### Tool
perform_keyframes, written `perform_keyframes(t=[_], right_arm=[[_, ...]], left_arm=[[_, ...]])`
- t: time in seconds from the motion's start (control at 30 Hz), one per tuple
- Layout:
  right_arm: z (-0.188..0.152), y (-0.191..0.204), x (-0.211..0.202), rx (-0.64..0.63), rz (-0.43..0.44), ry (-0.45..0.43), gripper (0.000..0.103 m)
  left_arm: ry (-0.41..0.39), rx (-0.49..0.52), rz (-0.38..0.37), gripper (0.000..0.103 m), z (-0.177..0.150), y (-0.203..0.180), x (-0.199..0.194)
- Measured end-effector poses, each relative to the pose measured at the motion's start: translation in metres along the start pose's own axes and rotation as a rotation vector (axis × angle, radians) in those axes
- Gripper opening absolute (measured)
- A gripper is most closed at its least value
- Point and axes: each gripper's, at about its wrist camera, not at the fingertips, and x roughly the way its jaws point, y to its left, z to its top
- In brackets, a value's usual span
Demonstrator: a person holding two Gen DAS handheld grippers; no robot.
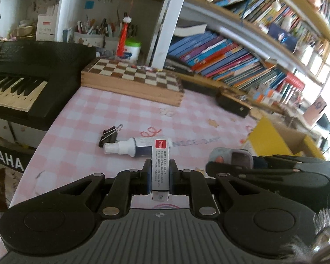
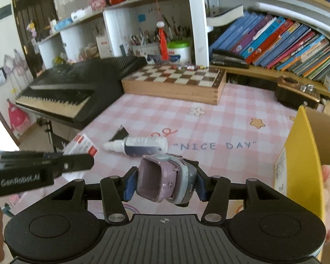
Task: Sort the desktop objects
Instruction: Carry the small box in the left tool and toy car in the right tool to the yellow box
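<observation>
The left gripper (image 1: pixel 160 173) has its fingers nearly closed on a small white box (image 1: pixel 160 165); the right gripper (image 2: pixel 165 181) pinches a purple smartwatch (image 2: pixel 162 179). Beyond both fingers, a spray bottle (image 1: pixel 129 147) and binder clip (image 1: pixel 109 135) lie on the desk (image 1: pixel 121 114).

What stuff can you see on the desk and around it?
box: 1, white with red label, held in left jaws
watch: 1, purple and grey, held in right jaws
bottle: 1, white and navy, lying on mat
clip: 1, black, touching the bottle's cap
mat: 1, pink checked, covers desk
chessboard: 1, brown and cream, back of desk
keyboard: 1, black, left
carton: 1, yellow, right
books: many, mixed colours, shelf
left gripper: 1, black
right gripper: 1, black
</observation>
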Motion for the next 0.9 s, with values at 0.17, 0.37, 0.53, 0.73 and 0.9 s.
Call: perform_keyframes(t=[0.17, 0.37, 0.53, 0.73, 0.9], right_arm=[[0.000, 0.009, -0.025, -0.003, 0.007, -0.032, 0.052], [-0.009, 0.018, -0.053, 0.022, 0.015, -0.047, 0.052], [-0.023, 0.030, -0.074, 0.033, 0.013, -0.044, 0.052], [-0.045, 0.046, -0.097, 0.047, -0.002, -0.030, 0.052], [-0.065, 0.060, -0.114, 0.080, -0.019, -0.028, 0.052]], left_arm=[[-0.039, -0.024, -0.048, 0.013, -0.005, -0.001, -0.028], [-0.052, -0.060, -0.089, 0.013, -0.015, 0.003, -0.053], [-0.062, -0.055, -0.120, 0.013, -0.023, 0.003, -0.073], [-0.050, -0.050, -0.154, 0.013, -0.039, 0.006, -0.093], [-0.056, -0.039, -0.177, 0.013, -0.052, 0.007, -0.117]])
